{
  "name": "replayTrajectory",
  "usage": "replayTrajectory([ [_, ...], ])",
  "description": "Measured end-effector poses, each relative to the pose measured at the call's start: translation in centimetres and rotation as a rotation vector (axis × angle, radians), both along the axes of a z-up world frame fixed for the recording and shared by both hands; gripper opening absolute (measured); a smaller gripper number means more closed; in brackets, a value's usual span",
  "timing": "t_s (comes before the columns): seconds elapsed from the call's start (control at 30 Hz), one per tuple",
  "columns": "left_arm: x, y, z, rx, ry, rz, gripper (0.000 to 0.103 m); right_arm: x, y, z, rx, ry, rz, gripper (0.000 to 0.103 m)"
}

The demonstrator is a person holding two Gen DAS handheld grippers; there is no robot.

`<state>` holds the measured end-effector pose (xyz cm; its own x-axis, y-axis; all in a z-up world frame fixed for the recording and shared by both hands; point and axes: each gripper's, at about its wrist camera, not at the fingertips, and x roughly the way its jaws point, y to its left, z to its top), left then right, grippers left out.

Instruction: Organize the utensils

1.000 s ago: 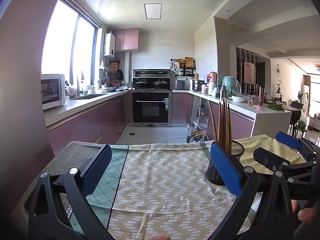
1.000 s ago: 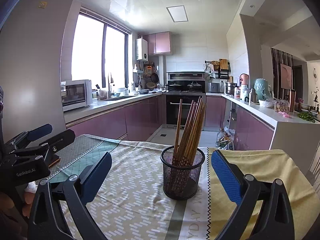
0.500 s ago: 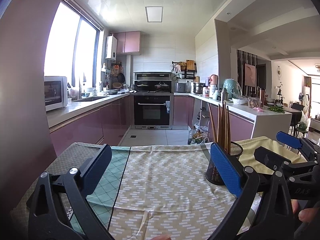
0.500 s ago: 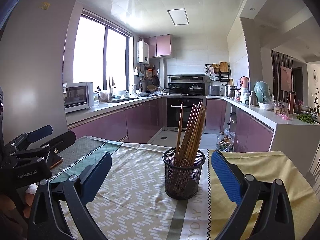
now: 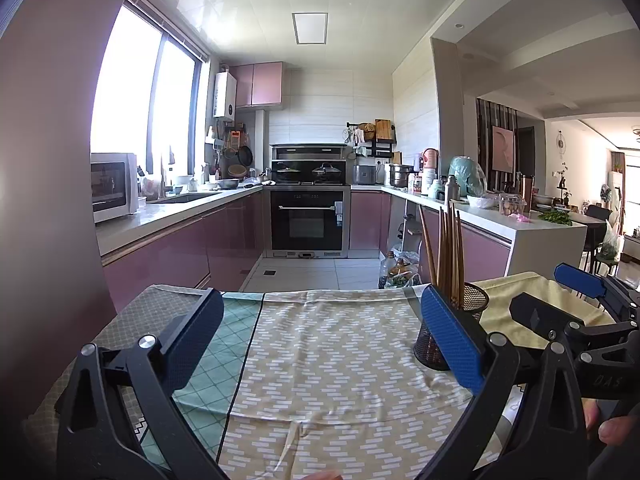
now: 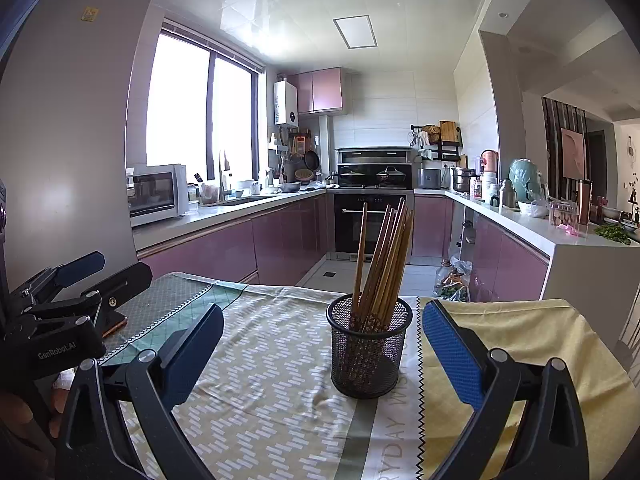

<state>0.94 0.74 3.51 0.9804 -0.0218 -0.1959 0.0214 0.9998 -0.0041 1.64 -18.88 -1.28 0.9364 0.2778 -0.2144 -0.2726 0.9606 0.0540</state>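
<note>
Standing upright on the cloth-covered counter (image 6: 520, 332), mesh holder (image 6: 369, 350) of chopsticks (image 6: 384, 256), right tool (image 6: 322, 348) wide, left tool (image 5: 320, 340) wide, both empty

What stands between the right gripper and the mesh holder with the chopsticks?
Nothing visible. Only bare tablecloth lies between the open right gripper and the mesh holder with its chopsticks. The left gripper is off to the side.

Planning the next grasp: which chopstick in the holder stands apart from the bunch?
The leftmost chopstick in the holder: it stands nearly upright, alone, while the others lean right in a tight cluster.
</note>
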Motion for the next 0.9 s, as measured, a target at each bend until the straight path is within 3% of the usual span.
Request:
replayTrajectory([
  [0.9, 0.02, 0.33, -0.14, 0.002, -0.001, 0.009, 0.097, 0.11, 0.18, -0.03, 0.005, 0.007, 0.001, 0.096],
])
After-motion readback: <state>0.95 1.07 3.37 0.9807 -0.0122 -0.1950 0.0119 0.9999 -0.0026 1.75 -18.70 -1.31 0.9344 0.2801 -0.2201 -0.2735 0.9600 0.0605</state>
